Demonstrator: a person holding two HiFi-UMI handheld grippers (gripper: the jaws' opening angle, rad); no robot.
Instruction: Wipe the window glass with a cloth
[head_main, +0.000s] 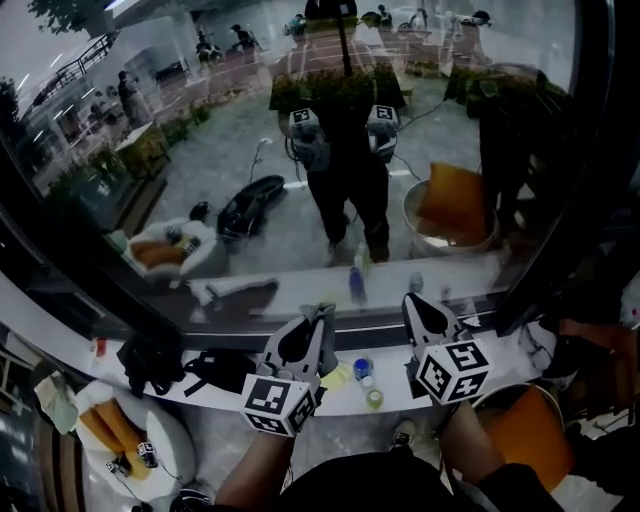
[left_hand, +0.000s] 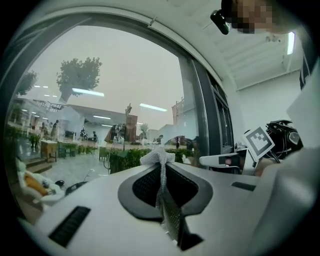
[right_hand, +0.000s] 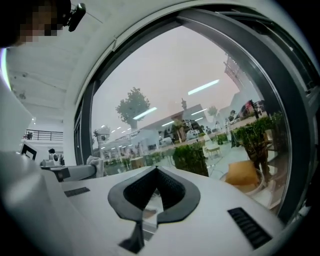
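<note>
At the window, we are holding both grippers up close to the window glass (head_main: 230, 170), side by side above the white sill (head_main: 60, 318). The left gripper (left_hand: 160, 163) is clamping a white mesh cloth (left_hand: 158, 157): its jaws are pressing together on the fabric, and a small tuft is sticking out past the tips, just in front of the pane. The right gripper (right_hand: 154, 169) is carrying nothing, and its jaws are meeting tip to tip. From the right gripper view, the cloth's tuft is showing at the end of the left gripper, off to the left.

On the sill below the grippers, a small bottle with a blue cap (head_main: 362, 367) is standing, and a black bag (head_main: 150, 358) is lying further left. The glass is reflecting us and both grippers. The only print we are making out is the black-and-white square pattern on each marker cube (head_main: 452, 370); no words are readable.
</note>
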